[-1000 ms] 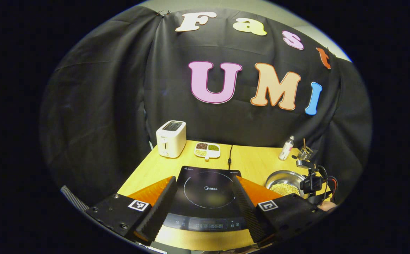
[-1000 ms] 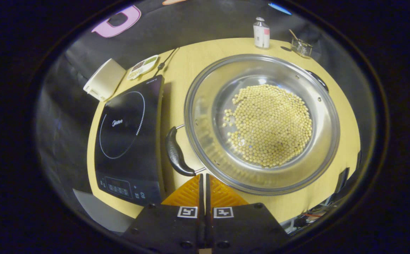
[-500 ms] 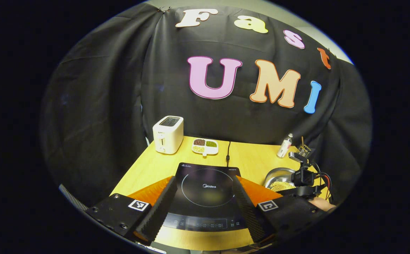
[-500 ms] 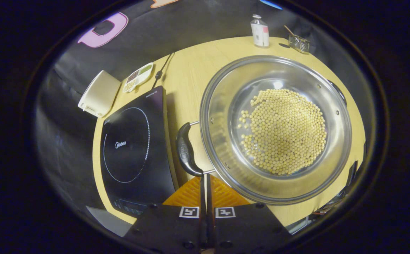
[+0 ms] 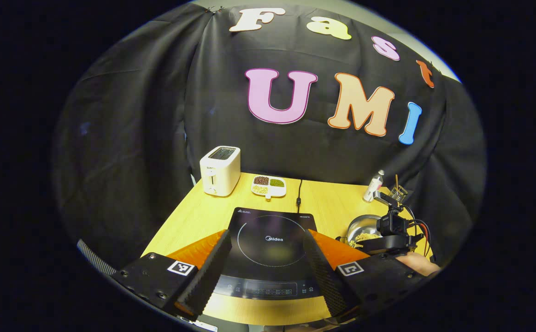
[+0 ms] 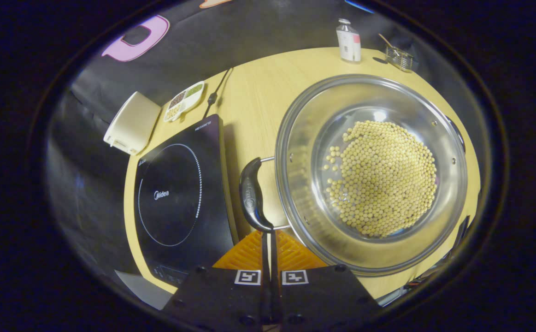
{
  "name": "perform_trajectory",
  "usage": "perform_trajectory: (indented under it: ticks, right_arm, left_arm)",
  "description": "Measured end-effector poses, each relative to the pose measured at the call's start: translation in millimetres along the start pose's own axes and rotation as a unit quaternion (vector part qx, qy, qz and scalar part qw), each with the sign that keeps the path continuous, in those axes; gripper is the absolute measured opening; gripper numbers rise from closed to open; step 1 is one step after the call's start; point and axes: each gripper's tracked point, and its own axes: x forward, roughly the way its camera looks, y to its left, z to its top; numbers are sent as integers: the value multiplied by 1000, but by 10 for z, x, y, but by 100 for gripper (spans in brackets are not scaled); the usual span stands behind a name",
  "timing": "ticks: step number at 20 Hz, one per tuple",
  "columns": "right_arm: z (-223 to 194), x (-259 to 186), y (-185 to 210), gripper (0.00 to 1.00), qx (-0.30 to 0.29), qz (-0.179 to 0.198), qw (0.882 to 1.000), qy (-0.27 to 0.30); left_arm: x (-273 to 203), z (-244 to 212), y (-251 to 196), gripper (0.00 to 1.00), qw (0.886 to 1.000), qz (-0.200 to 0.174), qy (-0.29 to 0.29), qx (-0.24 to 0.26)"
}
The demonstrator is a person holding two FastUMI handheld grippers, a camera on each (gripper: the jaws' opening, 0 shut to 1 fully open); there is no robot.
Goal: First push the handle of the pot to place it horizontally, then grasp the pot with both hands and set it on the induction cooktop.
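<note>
A steel pot [image 6: 371,173] holding yellow beans stands on the wooden table, right of the black induction cooktop [image 6: 180,186]. Its black side handle [image 6: 251,196] faces the cooktop, and a second handle [image 6: 456,133] shows at the far rim. My right gripper [image 6: 268,233] is shut with nothing in it, its tips right at the near end of the black handle. My left gripper [image 5: 265,251] hangs open above the near edge of the cooktop [image 5: 270,251]. In the left gripper view the pot [image 5: 362,228] sits at the right, partly behind the right gripper [image 5: 390,235] and a hand.
At the back of the table stand a white toaster [image 5: 220,169], a divided dish of beans [image 5: 269,185], a small bottle [image 5: 374,185] and a glass holder [image 5: 399,191]. The cooktop's cord [image 5: 299,193] runs toward the wall.
The pot has turned: its black handle swung from the near left toward the cooktop as the shut right gripper pushed forward. The left gripper drew back a little.
</note>
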Motion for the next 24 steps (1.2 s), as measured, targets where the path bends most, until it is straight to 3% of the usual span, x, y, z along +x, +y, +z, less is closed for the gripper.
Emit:
perform_trajectory:
  ticks: [4,5,6,7,8,10,11,13,14,17,18,19,20,21,24]
  right_arm:
    - [-95,-268,24,0,-10,38,999,10]
    - [-98,-361,-3,12,-8,46,999,7]
    - [-90,-451,-46,0,-4,51,999,2]
    - [-63,-543,-113,0,1,53,999,-5]
    - [-51,-618,-196,12,6,52,999,-11]
    - [-2,-803,-359,17,16,56,998,-22]
    - [46,-871,-460,27,23,54,998,-30]
    - [140,-980,-689,27,49,45,997,-43]
    - [176,-1022,-811,17,62,42,996,-47]
    - [331,-1100,-1137,45,77,36,995,-47]
    - [369,-1126,-1253,48,79,32,995,-43]
    - [439,-1141,-1342,65,84,36,995,-39]
    - [478,-1168,-1468,75,87,33,995,-33]
    - [560,-1150,-1588,92,91,32,995,-28]
    - [759,-1041,-1906,94,98,34,995,-12]
  left_arm:
    - [29,-57,-142,96,1000,-16,9,-4]
    - [41,-84,-196,96,1000,-23,15,-4]
    - [59,-117,-246,96,999,-31,21,-2]
    - [79,-137,-304,96,999,-39,25,-1]
    - [101,-150,-366,97,999,-47,28,0]
    - [126,-195,-473,97,998,-60,37,4]
    - [152,-213,-534,96,997,-65,40,5]
    - [232,-253,-663,97,996,-75,51,4]
    - [270,-275,-732,96,995,-78,57,3]
    - [431,-360,-973,100,993,-88,80,7]
    - [479,-408,-1055,97,992,-89,90,8]
    - [526,-452,-1139,97,991,-92,100,8]
    - [595,-477,-1218,97,990,-91,111,7]
    - [646,-521,-1287,97,989,-89,122,4]
    - [804,-722,-1505,97,983,-89,162,-9]
